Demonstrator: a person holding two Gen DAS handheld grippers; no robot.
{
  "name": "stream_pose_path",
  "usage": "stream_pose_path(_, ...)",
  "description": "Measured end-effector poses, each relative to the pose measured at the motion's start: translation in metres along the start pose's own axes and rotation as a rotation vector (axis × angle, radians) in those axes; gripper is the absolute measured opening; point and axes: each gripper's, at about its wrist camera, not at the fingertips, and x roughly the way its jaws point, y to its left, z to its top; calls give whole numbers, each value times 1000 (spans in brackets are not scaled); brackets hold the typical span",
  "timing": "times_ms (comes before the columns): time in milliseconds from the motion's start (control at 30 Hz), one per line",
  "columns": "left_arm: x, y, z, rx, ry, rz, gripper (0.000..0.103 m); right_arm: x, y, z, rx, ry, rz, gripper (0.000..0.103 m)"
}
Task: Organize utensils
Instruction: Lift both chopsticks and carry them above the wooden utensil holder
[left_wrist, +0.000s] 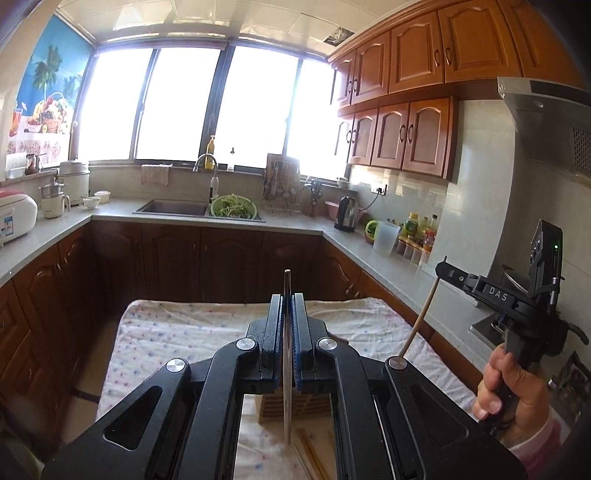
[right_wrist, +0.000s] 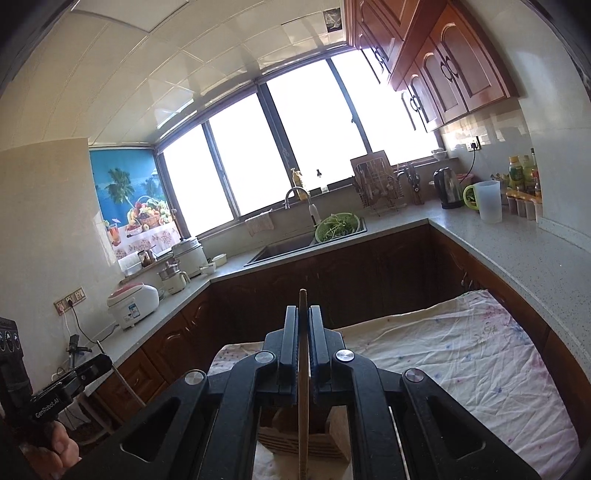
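Note:
My left gripper (left_wrist: 287, 301) is shut on a thin metal utensil handle (left_wrist: 287, 354) that stands upright and reaches down toward a slatted wooden utensil holder (left_wrist: 295, 408) below the jaws. My right gripper (right_wrist: 303, 314) is shut on a wooden chopstick (right_wrist: 303, 387), held upright above the same wooden holder (right_wrist: 303, 441). In the left wrist view the right gripper (left_wrist: 445, 267) is at the far right with the chopstick (left_wrist: 421, 321) slanting down from it. Several loose chopsticks (left_wrist: 314, 456) lie on the cloth beside the holder.
A small table with a dotted white cloth (left_wrist: 184, 325) carries the holder. Dark wooden cabinets and grey countertops ring the room. A sink (left_wrist: 171, 208) with a green colander (left_wrist: 233, 207), a kettle (left_wrist: 347, 214), a rice cooker (left_wrist: 14, 218) and bottles (left_wrist: 419, 229) stand on the counters.

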Motion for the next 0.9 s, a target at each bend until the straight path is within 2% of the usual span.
stream_pose_path(167, 22, 1, 20, -4, -56, 16, 3, 15, -1, 18, 3, -50, -15, 5)
stream_pose_path(333, 54, 10, 22, -33, -82, 39, 3, 38, -2, 17, -4, -73, -24, 5)
stream_pose_path(600, 106, 20, -17, -75, -84, 87, 3, 86, -19, -26, 24, -21, -41, 5)
stream_pose_path(900, 144, 34, -57, -135, 9, 109, 3, 109, -36, -63, 49, 22, -64, 5)
